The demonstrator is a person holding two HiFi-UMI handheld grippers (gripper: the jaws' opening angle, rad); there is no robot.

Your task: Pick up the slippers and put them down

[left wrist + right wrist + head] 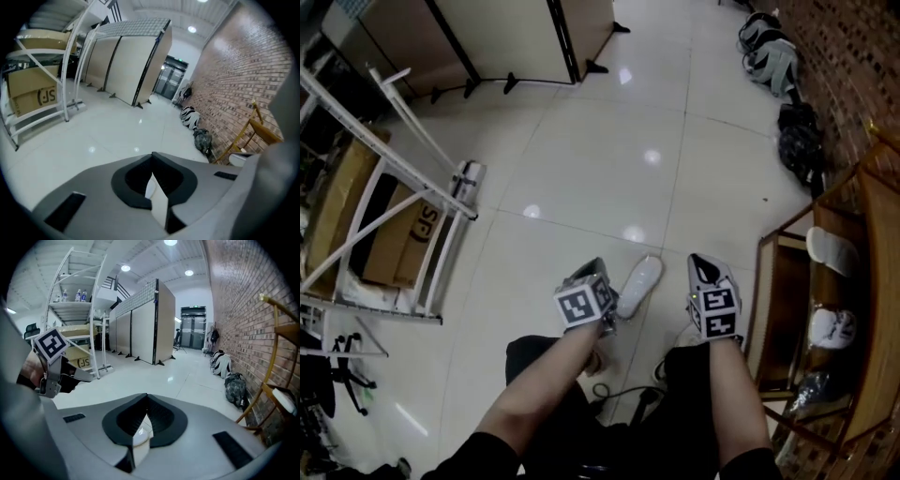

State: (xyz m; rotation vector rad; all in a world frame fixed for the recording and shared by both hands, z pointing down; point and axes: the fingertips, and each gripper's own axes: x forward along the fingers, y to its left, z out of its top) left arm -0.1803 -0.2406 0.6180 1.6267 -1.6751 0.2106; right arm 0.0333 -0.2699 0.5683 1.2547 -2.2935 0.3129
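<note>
Slipper (638, 285) lies on the floor (609, 159) at centre. Your left gripper (152, 161) and right gripper (146, 401) are closed, seemingly empty. Two more slippers (831, 249) probably await you on the rack (769, 309), right edge.

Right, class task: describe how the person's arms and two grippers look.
Left gripper and right gripper are smooth grey shells with black padded jaws. Each carries a cube of black-and-white square markers. Both forearms are bare, no sleeves showing; dark clothing below.

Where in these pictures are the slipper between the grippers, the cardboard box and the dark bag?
slipper (639, 284): head view, its middle.
box (28, 99): left gripper view, its printed side.
dark bag (800, 141): head view, its middle.
</note>
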